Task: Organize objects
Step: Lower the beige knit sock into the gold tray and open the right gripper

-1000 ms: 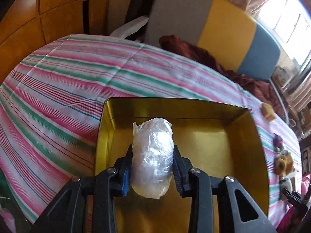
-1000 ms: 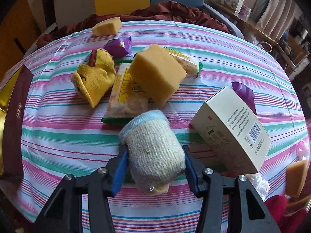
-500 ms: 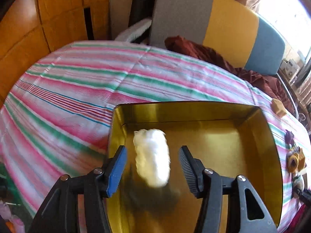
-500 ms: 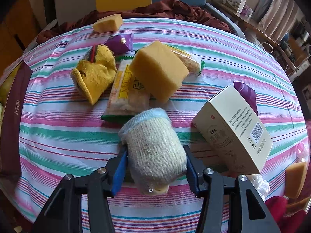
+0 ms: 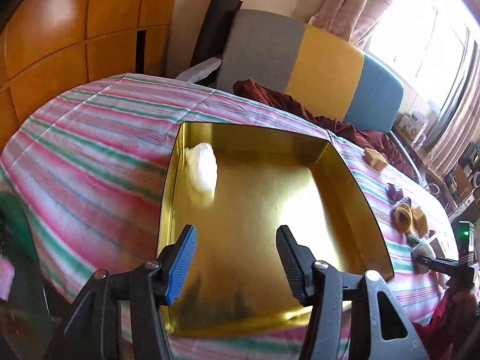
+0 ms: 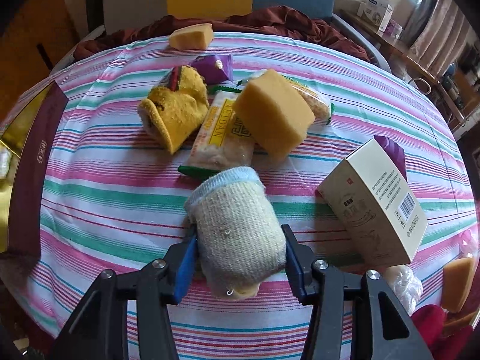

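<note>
On the striped tablecloth point(image 6: 120, 204): 3 yellow sponges point(image 6: 273, 114), 2 purple packets point(image 6: 214, 66), 2 rolled socks point(image 6: 240, 237), 2 snack packs point(image 6: 222, 138), 1 cardboard box point(image 6: 378, 201), 1 gold tin point(image 5: 270, 210).

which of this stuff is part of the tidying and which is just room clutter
Part of the job:
- gold metal tin, holding a white plastic-wrapped bundle
- beige knitted sock roll, clamped in the right hand-held gripper
- open left hand-held gripper
- yellow sponge block
- cream cardboard box

Just lying about:
- dark red blanket
- grey, yellow and blue headboard
</note>
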Demonstrator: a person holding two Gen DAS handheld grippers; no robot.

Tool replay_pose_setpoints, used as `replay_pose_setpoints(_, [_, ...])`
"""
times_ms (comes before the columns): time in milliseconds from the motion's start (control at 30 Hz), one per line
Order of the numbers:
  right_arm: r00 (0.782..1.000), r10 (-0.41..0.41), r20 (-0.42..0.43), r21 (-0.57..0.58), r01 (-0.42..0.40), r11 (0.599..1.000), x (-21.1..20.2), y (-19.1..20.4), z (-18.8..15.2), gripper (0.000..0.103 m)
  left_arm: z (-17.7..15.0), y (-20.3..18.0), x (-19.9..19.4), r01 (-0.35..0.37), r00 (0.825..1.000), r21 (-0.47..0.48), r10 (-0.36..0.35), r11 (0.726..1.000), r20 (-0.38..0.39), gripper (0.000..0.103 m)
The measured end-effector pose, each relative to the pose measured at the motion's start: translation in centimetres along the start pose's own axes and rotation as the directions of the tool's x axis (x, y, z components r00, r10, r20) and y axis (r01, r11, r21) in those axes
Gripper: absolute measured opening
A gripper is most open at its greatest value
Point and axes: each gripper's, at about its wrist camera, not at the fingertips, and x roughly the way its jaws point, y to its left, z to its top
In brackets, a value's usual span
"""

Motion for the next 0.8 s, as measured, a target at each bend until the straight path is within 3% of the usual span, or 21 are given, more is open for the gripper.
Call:
replay_pose_setpoints(133, [0.998, 0.048, 0.032, -0.014, -0.048, 0.999, -1.4, 1.8, -0.6, 0.052, -1.1, 1.4, -0.7, -0.013, 1.000, -0.049, 0.013, 0.999, 0.005, 0.056])
replay_pose_setpoints(233, [0.988, 0.131, 0.086, -0.051, -0.127, 0.991, -3.7, 4.8, -0.4, 0.052, -1.8, 2.9, -1.3, -0.026, 1.000, -0.094, 0.027, 0.995, 0.010, 0.056])
replay_pose_setpoints(433, [0.931, 0.335, 0.145, -0.221, -0.300, 0.928, -8.3, 14.9, 0.2, 0.052, -1.9, 5.4, -2.4, -0.058, 0.997, -0.164, 0.066, 0.985, 0.043, 0.056])
replay_pose_setpoints(600, [0.869, 0.489, 0.076, -0.370, -0.431, 0.823, -9.5, 25.0, -0.1, 0.052, -1.6, 6.1, -3.2, -0.063, 0.993, -0.183, 0.080, 0.981, 0.085, 0.056])
replay_pose_setpoints(800, [0.838, 0.541, -0.065, -0.420, -0.515, 0.748, -6.6, 34.8, -1.1, 0.052, -1.6, 7.5, -3.3, -0.081, 0.991, -0.227, 0.103, 0.971, 0.087, 0.056])
